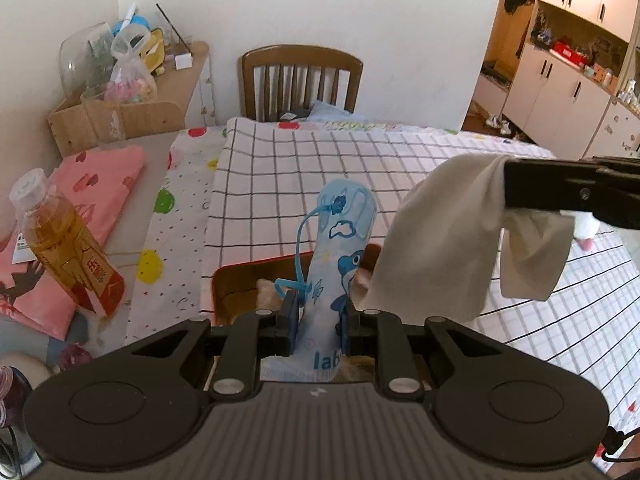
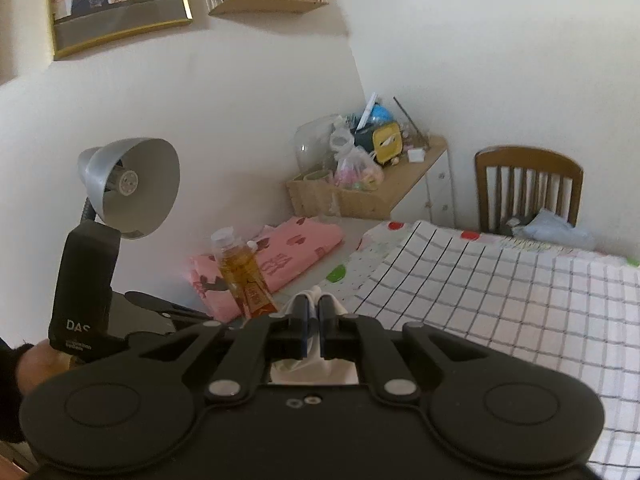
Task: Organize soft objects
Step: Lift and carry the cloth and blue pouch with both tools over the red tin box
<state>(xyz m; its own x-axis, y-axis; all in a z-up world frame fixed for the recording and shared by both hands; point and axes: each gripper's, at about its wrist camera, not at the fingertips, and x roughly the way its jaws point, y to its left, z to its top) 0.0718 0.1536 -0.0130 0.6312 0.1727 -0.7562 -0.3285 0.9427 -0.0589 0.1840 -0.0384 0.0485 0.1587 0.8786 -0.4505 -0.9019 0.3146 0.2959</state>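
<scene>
In the left wrist view my left gripper (image 1: 320,312) is shut on a light-blue cartoon-print sock (image 1: 344,240), which stands upright between the pads with a blue loop hanging at its left. Just beneath it sits a brown box (image 1: 240,284) with something pale inside. My right gripper (image 1: 508,186) reaches in from the right edge, shut on a white cloth (image 1: 448,248) that droops beside the sock. In the right wrist view the same right gripper (image 2: 314,312) pinches the white cloth (image 2: 304,368), most of which is hidden under the fingers.
A checked cloth (image 1: 360,168) covers the table. At left stand a tea bottle (image 1: 60,248) and a folded pink cloth (image 1: 100,188). A wooden chair (image 1: 300,80) is behind the table, beside a cluttered side shelf (image 1: 132,80). A silver desk lamp (image 2: 132,184) is at left.
</scene>
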